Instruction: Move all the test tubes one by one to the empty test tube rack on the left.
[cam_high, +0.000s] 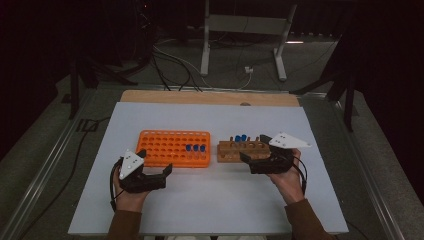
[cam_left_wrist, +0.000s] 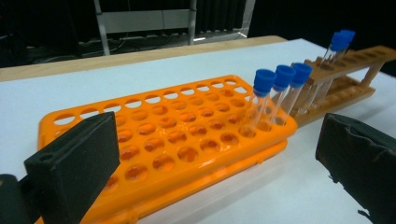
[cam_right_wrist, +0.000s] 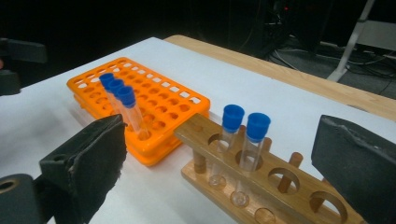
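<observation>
An orange tube rack (cam_high: 167, 147) lies mid-table with three blue-capped tubes (cam_high: 195, 148) at its right end. To its right, a wooden rack (cam_high: 231, 152) holds two blue-capped tubes (cam_high: 240, 138). My left gripper (cam_high: 155, 161) sits at the orange rack's near edge, open and with nothing between its fingers. In the left gripper view the orange rack (cam_left_wrist: 159, 140) and its three tubes (cam_left_wrist: 275, 93) lie ahead of the open jaws. My right gripper (cam_high: 255, 148) rests by the wooden rack's right end, open and empty. The right gripper view has the wooden rack (cam_right_wrist: 261, 186) and its two tubes (cam_right_wrist: 243, 135) between the wide jaws.
The racks stand on a white sheet (cam_high: 210, 200) over a wooden table (cam_high: 200, 96). Cables (cam_high: 170, 65) and a metal stand (cam_high: 240, 30) occupy the dark floor beyond the far edge. Bare white surface stretches in front of both racks.
</observation>
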